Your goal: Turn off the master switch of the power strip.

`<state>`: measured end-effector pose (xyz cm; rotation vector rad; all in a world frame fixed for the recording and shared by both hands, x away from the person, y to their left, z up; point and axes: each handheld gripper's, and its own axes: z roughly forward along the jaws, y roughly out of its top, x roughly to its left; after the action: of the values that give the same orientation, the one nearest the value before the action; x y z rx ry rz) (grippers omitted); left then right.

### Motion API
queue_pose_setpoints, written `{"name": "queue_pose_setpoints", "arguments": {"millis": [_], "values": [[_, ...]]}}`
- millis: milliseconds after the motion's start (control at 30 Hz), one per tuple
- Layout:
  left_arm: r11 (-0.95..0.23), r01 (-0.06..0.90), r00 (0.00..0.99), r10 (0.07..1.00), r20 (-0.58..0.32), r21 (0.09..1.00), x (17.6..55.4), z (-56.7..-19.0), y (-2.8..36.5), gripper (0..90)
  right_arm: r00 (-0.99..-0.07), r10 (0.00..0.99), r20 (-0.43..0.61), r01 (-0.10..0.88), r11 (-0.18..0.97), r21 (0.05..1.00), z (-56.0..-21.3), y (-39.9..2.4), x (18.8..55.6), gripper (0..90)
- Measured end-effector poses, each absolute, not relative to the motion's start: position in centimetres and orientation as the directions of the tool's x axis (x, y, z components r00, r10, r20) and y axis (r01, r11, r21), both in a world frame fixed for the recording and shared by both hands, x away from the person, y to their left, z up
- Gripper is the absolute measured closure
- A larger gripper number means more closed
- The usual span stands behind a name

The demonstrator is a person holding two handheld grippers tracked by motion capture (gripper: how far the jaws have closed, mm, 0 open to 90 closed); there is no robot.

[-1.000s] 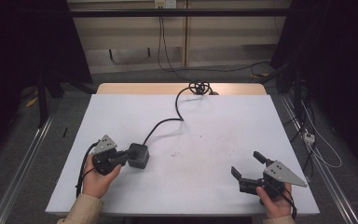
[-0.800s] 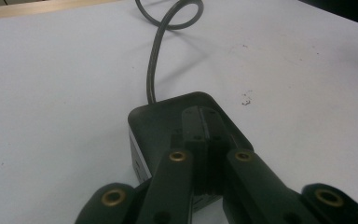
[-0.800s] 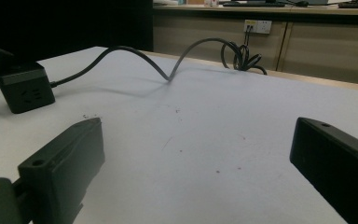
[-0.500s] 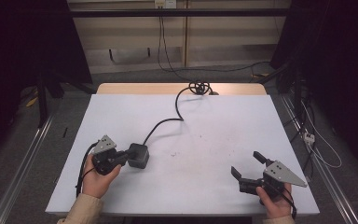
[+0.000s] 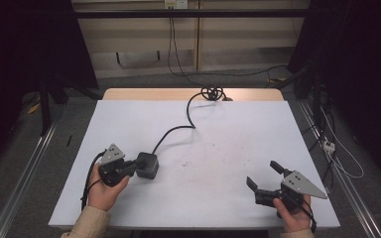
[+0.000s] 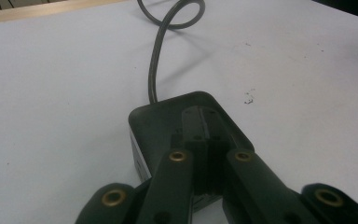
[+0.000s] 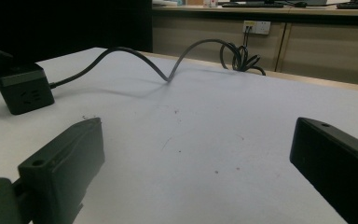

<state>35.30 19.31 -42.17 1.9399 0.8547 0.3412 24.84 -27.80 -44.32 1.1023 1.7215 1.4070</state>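
A black cube-shaped box (image 5: 149,166) with a dark cable (image 5: 178,130) lies on the white table (image 5: 238,129) at the front left. My left gripper (image 5: 138,166) is shut, its jaws pressed together and lying over the top of the box (image 6: 163,121). In the left gripper view the closed tips (image 6: 204,116) rest on the box's top face, with the cable (image 6: 154,70) running away behind it. My right gripper (image 5: 263,173) stands open near the front right edge, nothing between its fingers (image 7: 198,135). The right gripper view has the box (image 7: 23,93) far off to the left.
The cable ends in a coil (image 5: 212,92) at the table's far edge, where a wooden strip (image 5: 144,94) borders it. Loose wires lie on the floor at right (image 5: 337,153). Metal rails (image 5: 25,173) run along both sides of the table.
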Motion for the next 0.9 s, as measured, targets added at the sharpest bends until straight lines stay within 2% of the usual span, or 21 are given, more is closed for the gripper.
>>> {"name": "queue_pose_setpoints", "arguments": {"millis": [900], "values": [[-0.303,0.421,0.712,0.694,-0.105,0.855,35.21,-42.17,19.18,90.0,-0.435,0.9,0.026,0.203,0.071,0.977,-44.33,-27.82,24.83,2.6]]}}
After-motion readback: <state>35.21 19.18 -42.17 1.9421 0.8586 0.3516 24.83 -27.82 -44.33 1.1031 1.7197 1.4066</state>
